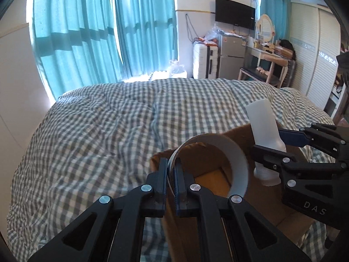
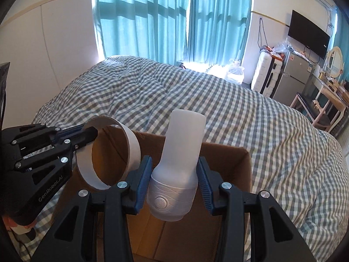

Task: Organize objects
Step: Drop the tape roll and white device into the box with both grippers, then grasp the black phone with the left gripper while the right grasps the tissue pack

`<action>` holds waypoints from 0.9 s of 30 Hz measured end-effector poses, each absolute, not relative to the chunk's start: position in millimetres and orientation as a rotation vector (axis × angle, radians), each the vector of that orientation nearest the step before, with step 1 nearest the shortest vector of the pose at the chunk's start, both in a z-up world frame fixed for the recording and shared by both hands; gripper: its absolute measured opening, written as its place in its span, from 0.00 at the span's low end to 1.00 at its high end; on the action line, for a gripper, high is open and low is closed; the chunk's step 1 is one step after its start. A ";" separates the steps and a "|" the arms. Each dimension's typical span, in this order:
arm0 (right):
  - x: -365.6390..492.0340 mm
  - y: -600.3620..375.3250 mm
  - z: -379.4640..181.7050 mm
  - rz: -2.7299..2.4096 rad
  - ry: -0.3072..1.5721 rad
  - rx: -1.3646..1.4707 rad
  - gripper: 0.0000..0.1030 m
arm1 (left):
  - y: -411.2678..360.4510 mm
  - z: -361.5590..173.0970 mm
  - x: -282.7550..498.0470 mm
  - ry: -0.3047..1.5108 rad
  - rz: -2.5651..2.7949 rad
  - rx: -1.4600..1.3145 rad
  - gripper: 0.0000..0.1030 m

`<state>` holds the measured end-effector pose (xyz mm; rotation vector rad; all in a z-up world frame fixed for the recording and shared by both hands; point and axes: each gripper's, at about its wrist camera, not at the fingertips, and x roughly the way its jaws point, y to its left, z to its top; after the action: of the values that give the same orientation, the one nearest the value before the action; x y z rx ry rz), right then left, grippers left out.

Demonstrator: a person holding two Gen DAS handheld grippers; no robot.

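My left gripper point(image 1: 171, 166) is shut on the wall of a white ring-shaped band point(image 1: 238, 163), held over an open cardboard box point(image 1: 209, 174) on the bed. My right gripper point(image 2: 174, 168) is shut on a frosted white bottle-like device point(image 2: 181, 150) with a patterned base, held upright over the same box point(image 2: 229, 159). In the left wrist view the right gripper point(image 1: 277, 144) and the white device point(image 1: 264, 122) are at the right. In the right wrist view the left gripper point(image 2: 91, 134) and the ring point(image 2: 130, 144) are at the left.
The box sits on a bed with a blue-and-white checked cover point(image 1: 98, 120). Teal curtains point(image 1: 87, 32) hang behind the bed. A white suitcase point(image 2: 266, 74), a small fridge point(image 2: 292, 74), a wall TV point(image 2: 307, 35) and a dressing table point(image 2: 327, 87) stand at the far right.
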<state>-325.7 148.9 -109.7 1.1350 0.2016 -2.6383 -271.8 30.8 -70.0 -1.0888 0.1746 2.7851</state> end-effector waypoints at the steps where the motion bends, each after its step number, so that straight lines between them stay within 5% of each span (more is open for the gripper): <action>1: -321.7 152.7 -108.3 -2.645 0.197 1.135 0.41 | 33.3 -69.9 -270.7 0.182 2.779 -1.090 0.05; 2: -318.1 155.6 -106.4 -2.652 0.195 1.132 0.43 | 38.0 -69.9 -268.1 0.196 2.761 -1.100 0.07; 5: -303.7 166.6 -91.5 -2.708 0.184 1.108 0.71 | 45.7 -68.3 -262.1 0.200 2.710 -1.151 0.23; 7: -288.6 176.1 -77.7 -2.730 0.161 1.079 0.71 | 50.5 -63.5 -254.1 0.188 2.691 -1.171 0.36; 9: -273.5 182.8 -63.4 -2.747 0.157 1.057 0.71 | 52.4 -53.7 -240.2 0.166 2.700 -1.140 0.64; 10: -263.5 186.3 -55.0 -2.766 0.171 1.042 0.71 | 53.0 -49.7 -233.2 0.157 2.710 -1.117 0.87; 11: -255.5 188.0 -48.3 -2.782 0.187 1.031 0.72 | 54.9 -44.0 -226.7 0.162 2.723 -1.087 0.97; 27: -121.4 210.4 -28.6 -2.786 0.128 0.985 0.80 | 34.5 -7.3 -133.0 0.150 2.877 -1.091 0.97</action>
<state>-121.4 210.4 -28.6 0.9850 0.1285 -2.7857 -133.0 34.5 -7.3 -1.0913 0.1503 2.8765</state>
